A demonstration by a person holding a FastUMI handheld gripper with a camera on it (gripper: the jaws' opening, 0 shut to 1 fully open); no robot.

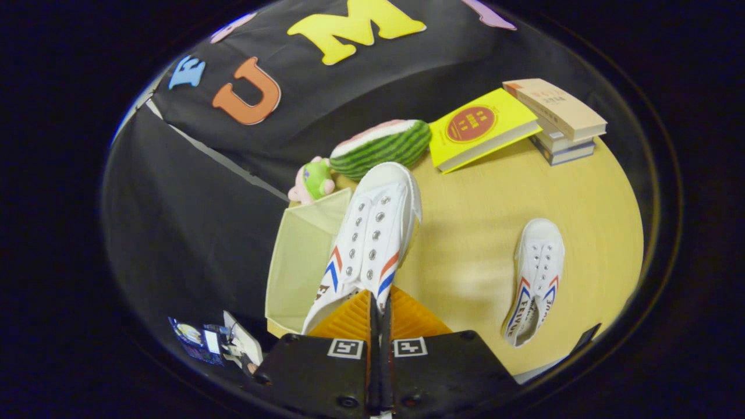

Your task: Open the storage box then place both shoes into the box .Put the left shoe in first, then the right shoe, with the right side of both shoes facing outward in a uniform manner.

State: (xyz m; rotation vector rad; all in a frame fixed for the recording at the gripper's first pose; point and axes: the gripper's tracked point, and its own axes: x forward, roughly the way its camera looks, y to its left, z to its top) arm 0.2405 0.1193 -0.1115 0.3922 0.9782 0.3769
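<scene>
Clamped tight, the gripper had its jaws pinched together on the heel end of a white canvas sneaker, and what a hold: the shoe stuck out straight ahead of the fingers, toe forward, eyelets up, red and blue stripes showing on both flanks. It hung over the right-hand edge of the open storage box, a pale fabric bin sitting at the left end of the wooden surface, mouth up, nothing visible inside. The second sneaker lay flat on the surface well off to the right, toe pointing away, waiting its turn.

Beyond the box sat a watermelon-slice plush and a small pink-and-green toy, with a yellow book and a stack of books further back to the right.

By my read, this was the first shoe going in, so roughly halfway through that step. To do it well, the shoe needed shifting left until it cleared the box wall, then turning so its right side faced outward, then lowering fully before the jaws let go; a release this close to the rim risked catching the sole on the fabric edge.
</scene>
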